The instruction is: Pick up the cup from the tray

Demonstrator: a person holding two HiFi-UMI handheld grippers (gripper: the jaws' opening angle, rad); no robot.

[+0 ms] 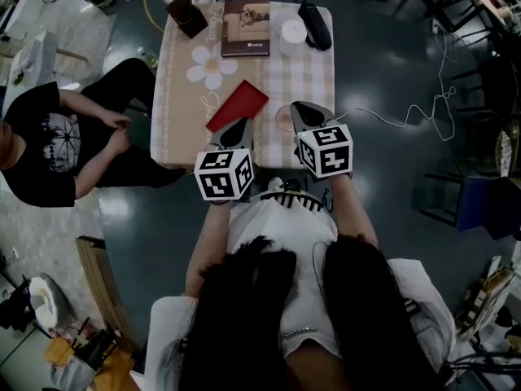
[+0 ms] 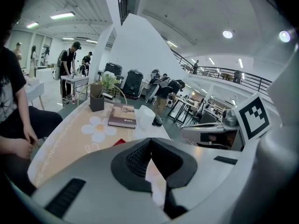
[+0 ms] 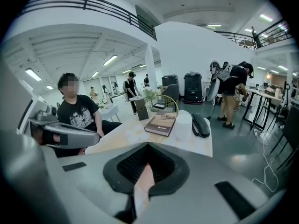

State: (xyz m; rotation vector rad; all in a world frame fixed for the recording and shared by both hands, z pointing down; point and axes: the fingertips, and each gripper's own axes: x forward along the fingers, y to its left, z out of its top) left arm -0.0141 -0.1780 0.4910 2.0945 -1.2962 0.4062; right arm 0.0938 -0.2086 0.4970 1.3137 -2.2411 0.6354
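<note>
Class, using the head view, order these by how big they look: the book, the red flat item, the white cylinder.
Largest to smallest:
1. book
2. red flat item
3. white cylinder
The first two are fairly close.

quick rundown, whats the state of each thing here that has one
left hand-held gripper: shut, nothing held
right hand-held gripper: shut, nothing held
cup: on the table, not gripped
red tray: flat, nothing on its visible part
book: closed, lying flat
</note>
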